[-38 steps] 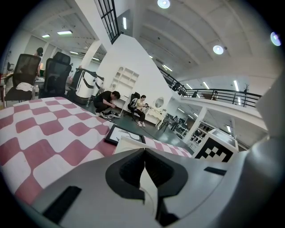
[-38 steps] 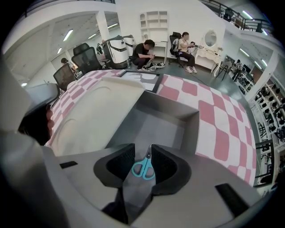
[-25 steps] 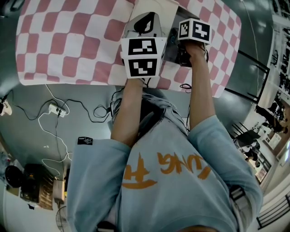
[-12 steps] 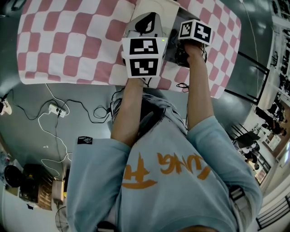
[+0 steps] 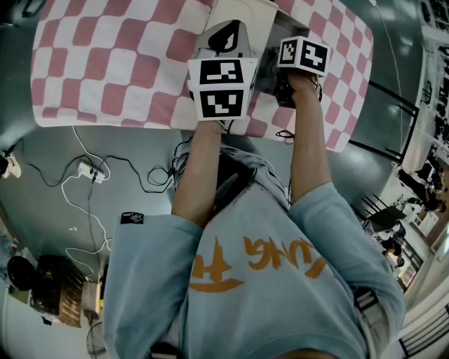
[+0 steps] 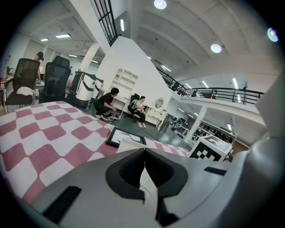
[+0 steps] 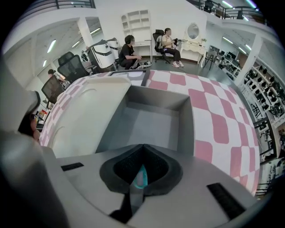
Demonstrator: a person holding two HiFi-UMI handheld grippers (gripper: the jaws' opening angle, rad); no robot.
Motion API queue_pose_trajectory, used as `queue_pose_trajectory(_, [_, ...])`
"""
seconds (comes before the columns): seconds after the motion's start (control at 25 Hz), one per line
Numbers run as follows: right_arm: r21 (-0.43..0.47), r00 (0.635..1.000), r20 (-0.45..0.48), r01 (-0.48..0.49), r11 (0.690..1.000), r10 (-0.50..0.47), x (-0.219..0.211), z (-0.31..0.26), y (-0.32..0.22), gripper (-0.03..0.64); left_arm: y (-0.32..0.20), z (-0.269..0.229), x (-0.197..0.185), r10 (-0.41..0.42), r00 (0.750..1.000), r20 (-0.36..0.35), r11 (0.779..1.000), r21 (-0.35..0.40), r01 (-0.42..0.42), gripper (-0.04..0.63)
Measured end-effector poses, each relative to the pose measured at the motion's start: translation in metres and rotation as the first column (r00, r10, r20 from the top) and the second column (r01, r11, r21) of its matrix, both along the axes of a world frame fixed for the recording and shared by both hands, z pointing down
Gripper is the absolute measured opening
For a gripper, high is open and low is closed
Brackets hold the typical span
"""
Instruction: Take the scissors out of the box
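Note:
An open box (image 7: 151, 122) with a grey inside and a cream lid (image 7: 89, 111) lies on the checked cloth. My right gripper (image 7: 143, 149) points steeply down over its near end. Its jaws have just been closing and now pinch the scissors (image 7: 140, 178), whose teal handle and grey blade show between the pads. In the head view the right gripper (image 5: 283, 83) sits under its marker cube at the box's right side. My left gripper (image 6: 144, 153) is shut on the cream lid's edge (image 6: 149, 187). In the head view the left gripper (image 5: 224, 35) rests on the box (image 5: 242, 15).
A pink-and-white checked cloth (image 5: 112, 63) covers the table, with its near edge just below the grippers. A dark-framed picture (image 6: 119, 136) lies beyond the box. Cables and a power strip (image 5: 91, 170) lie on the floor. People sit at desks far off.
The right gripper's marker cube has tipped and slid slightly toward me. The left gripper and the box have stayed in place.

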State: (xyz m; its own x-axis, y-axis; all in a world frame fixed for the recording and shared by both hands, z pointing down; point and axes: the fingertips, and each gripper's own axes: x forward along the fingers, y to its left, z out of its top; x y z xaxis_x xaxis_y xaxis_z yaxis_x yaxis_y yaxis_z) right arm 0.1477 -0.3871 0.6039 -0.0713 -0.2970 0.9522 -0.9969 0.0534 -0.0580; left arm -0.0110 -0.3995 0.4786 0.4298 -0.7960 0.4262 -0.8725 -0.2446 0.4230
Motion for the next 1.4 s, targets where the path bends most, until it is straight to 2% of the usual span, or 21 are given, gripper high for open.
queue_pose_trajectory(0.04, [0.017, 1.0, 0.004, 0.003, 1.0, -0.003, 0.001, -0.004, 0.001, -0.005, 0.001, 0.0, 0.002, 0.004, 1.0, 0.0, 1.0, 0.001, -0.004, 0.02])
queue_pose_trajectory(0.32, [0.124, 0.997, 0.081, 0.003, 0.992, -0.013, -0.001, -0.032, 0.002, -0.005, 0.009, -0.009, 0.018, 0.04, 0.999, 0.017, 0.999, 0.021, -0.04, 0.02])
queue_pose_trajectory(0.64, [0.229, 0.99, 0.137, 0.0, 0.973, -0.033, -0.002, -0.067, 0.001, -0.005, 0.011, -0.028, 0.022, 0.039, 0.998, 0.043, 0.998, 0.055, -0.041, 0.02])
queue_pose_trajectory(0.84, [0.332, 0.979, 0.195, -0.007, 0.943, -0.061, -0.007, -0.095, -0.006, -0.005, 0.011, -0.04, 0.022, 0.043, 0.997, 0.068, 0.995, 0.088, -0.049, 0.02])
queue_pose_trajectory(1.08, [0.394, 0.968, 0.238, -0.022, 0.919, -0.079, -0.006, -0.117, -0.001, -0.005, 0.013, -0.061, 0.019, 0.033, 0.996, 0.083, 0.991, 0.13, -0.043, 0.02])
queue_pose_trajectory(1.4, [0.504, 0.948, 0.302, -0.071, 0.861, -0.098, -0.005, -0.151, -0.009, -0.005, 0.007, -0.095, 0.017, 0.042, 0.989, 0.14, 0.974, 0.216, -0.072, 0.02])
